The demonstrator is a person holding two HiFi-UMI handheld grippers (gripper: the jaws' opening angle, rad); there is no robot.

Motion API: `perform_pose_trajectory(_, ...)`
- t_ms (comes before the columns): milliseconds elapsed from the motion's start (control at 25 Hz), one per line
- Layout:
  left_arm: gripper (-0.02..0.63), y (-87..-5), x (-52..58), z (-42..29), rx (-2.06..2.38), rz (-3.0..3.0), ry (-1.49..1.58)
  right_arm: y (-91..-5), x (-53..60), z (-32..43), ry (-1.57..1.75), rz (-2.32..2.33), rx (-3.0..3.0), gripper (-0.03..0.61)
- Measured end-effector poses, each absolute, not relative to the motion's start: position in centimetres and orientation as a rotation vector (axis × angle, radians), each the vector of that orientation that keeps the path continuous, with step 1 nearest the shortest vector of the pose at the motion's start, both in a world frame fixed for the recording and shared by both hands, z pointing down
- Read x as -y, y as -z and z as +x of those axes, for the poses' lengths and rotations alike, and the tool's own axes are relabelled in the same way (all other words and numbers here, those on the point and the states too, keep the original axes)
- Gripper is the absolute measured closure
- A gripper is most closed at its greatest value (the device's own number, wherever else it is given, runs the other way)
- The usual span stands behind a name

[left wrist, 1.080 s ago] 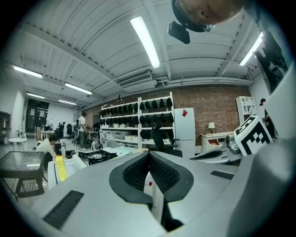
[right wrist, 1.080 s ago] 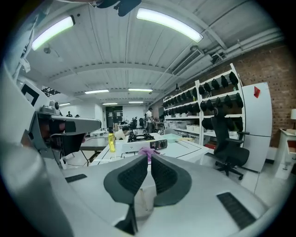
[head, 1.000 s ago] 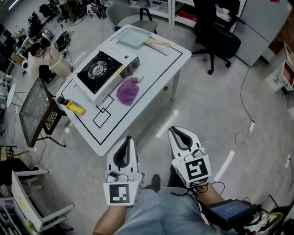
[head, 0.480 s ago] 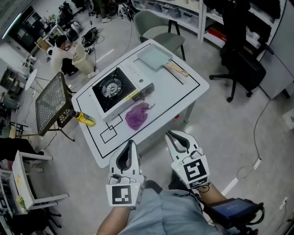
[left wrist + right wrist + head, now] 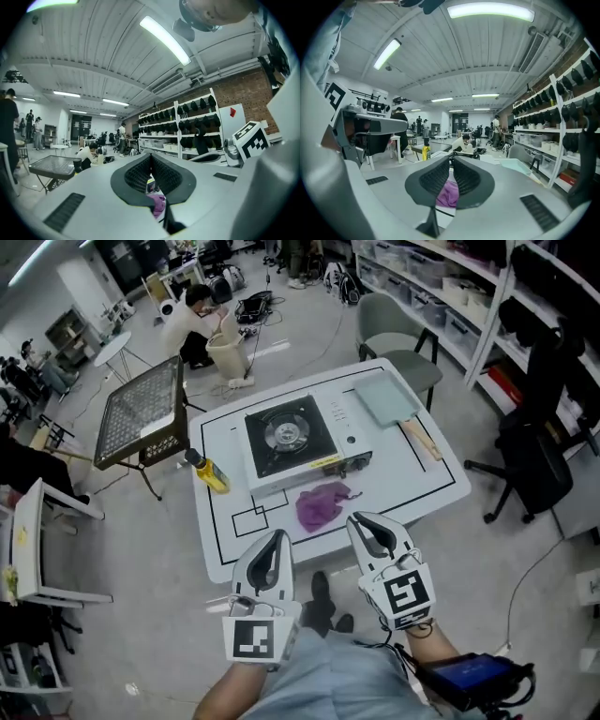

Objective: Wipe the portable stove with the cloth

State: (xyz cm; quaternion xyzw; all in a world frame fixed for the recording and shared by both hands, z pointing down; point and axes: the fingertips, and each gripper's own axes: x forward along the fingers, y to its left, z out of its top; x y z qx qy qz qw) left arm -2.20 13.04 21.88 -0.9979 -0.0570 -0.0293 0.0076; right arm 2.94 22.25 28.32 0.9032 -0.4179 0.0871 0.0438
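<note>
Well, from overhead the white table shows whole. A black mesh stand sits on the floor off its left edge, and a yellow bottle lies just inside that edge. The portable stove sits near the middle, burner up. The purple cloth lies crumpled just in front of the stove, towards the near edge and a little right of centre, with no gripper on it. A pale green tray with a wooden handle lies by the far right corner.

Both grippers hang off the near edge and point at the table. The left gripper is left of the cloth and the right gripper is just right of it.

The head view does not settle the jaws, but each gripper's own view does. In the left gripper view the left gripper has its tips pressed together on nothing, and the cloth shows only through the slot under them. That view also catches the wall shelving and the right gripper's marker cube.

In the right gripper view the right gripper has its jaws closed and empty too. The cloth lies beyond them, with the bottle to the left and the tray to the right.
</note>
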Motion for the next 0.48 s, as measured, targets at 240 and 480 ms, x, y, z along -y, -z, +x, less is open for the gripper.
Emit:
perform_pose_trajectory(240,0.595,-26.3,-8.3,2.1,0.095,-3.161,0.189,-32.9,-16.8,6.2,-0.341,2.583,1.465,0.507)
perform_pose_trajectory(480,0.596,-31.5,-3.6,6.3,0.052,-3.196,0.365,-39.8,-11.8,9.1,-0.526,2.351,1.607,0.322)
